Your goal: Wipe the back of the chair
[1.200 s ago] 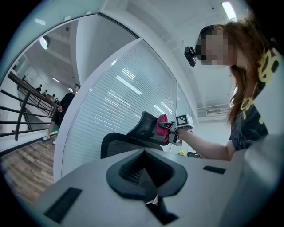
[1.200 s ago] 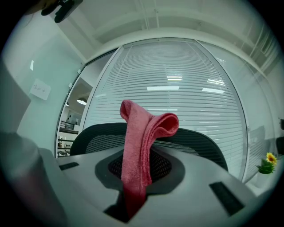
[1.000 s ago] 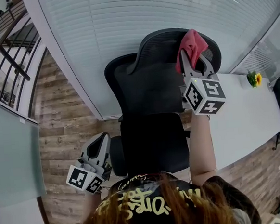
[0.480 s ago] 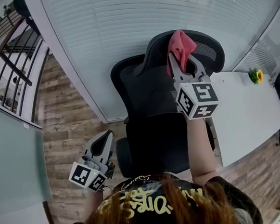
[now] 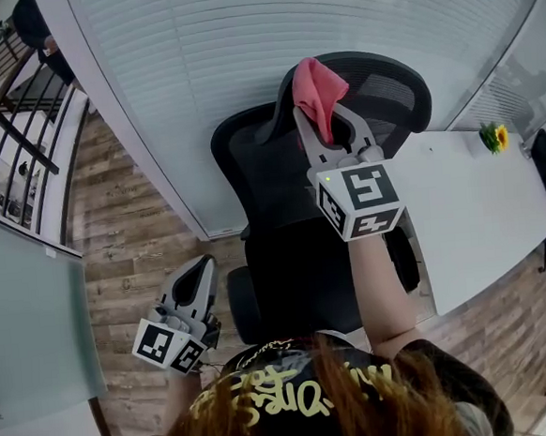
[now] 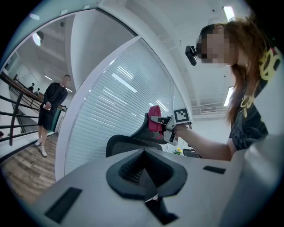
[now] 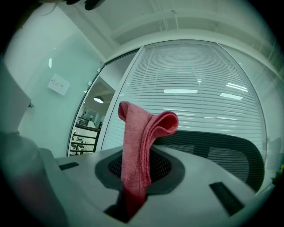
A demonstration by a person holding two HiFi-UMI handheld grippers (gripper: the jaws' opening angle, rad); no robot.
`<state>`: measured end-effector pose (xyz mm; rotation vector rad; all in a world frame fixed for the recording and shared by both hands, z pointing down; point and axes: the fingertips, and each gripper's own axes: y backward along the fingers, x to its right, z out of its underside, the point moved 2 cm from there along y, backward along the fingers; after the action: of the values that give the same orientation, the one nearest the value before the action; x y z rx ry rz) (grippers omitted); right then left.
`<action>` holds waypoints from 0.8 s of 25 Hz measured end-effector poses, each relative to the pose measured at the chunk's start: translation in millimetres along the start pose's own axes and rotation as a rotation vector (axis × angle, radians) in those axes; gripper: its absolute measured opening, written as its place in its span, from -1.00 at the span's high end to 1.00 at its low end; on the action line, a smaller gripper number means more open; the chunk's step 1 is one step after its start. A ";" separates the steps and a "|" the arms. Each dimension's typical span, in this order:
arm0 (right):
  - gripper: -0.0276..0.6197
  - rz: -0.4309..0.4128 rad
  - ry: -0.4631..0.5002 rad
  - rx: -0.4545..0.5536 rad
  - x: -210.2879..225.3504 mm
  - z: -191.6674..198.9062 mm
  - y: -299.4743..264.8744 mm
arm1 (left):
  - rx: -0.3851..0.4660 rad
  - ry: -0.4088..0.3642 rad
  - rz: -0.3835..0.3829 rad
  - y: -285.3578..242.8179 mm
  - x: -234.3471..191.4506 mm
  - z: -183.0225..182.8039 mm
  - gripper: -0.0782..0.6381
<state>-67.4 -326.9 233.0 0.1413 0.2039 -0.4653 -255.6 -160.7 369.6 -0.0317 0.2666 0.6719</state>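
A black mesh office chair (image 5: pixel 269 166) faces me, its curved headrest (image 5: pixel 390 90) at the top. My right gripper (image 5: pixel 325 124) is raised at the headrest's left part and is shut on a red cloth (image 5: pixel 317 88). The folded cloth (image 7: pixel 140 146) sticks up out of the jaws in front of the headrest (image 7: pixel 222 150). In the left gripper view the cloth (image 6: pixel 154 119) rests against the chair's top edge (image 6: pixel 141 129). Low beside the seat's left side, my left gripper (image 5: pixel 197 273) is shut with nothing in it.
White blinds behind glass (image 5: pixel 240 36) stand right behind the chair. At the right is a white table (image 5: pixel 480 215) with a small yellow flower (image 5: pixel 494 137). Wooden floor (image 5: pixel 124 233) lies to the left. A person (image 6: pixel 51 111) stands far off by a railing.
My right gripper has carried the red cloth leftward along the headrest's top, from its right part to its left part. The left gripper has hardly moved.
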 end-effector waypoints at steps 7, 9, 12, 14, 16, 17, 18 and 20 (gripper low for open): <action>0.70 -0.061 -0.014 0.025 -16.6 -3.6 1.2 | -0.006 0.001 -0.003 -0.5 2.2 2.0 0.81; 0.70 -0.110 -0.039 0.047 -22.7 -5.1 4.6 | -0.010 0.001 -0.004 -0.3 4.7 4.1 0.81; 0.70 -0.163 -0.067 0.084 -25.2 -10.3 14.0 | -0.014 -0.001 -0.004 -2.5 8.9 5.9 0.81; 0.70 -0.163 -0.059 0.099 -20.7 -12.8 22.5 | -0.018 0.001 -0.004 -5.3 12.1 7.8 0.81; 0.70 -0.153 -0.045 0.110 -12.5 -14.0 32.5 | -0.024 0.007 -0.005 -8.7 16.5 11.3 0.81; 0.70 -0.146 -0.042 0.114 -7.1 -14.1 38.1 | -0.028 0.010 -0.005 -10.6 19.1 13.7 0.81; 0.70 -0.138 -0.040 0.117 -0.6 -13.7 44.3 | -0.033 0.013 -0.004 -13.0 21.9 16.8 0.81; 0.70 -0.110 -0.038 0.122 15.8 -11.3 58.4 | -0.043 0.018 0.001 -19.3 28.2 23.7 0.81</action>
<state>-28.7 -280.1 223.7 0.2412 0.1465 -0.5897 -217.0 -155.9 384.2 -0.0792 0.2693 0.6788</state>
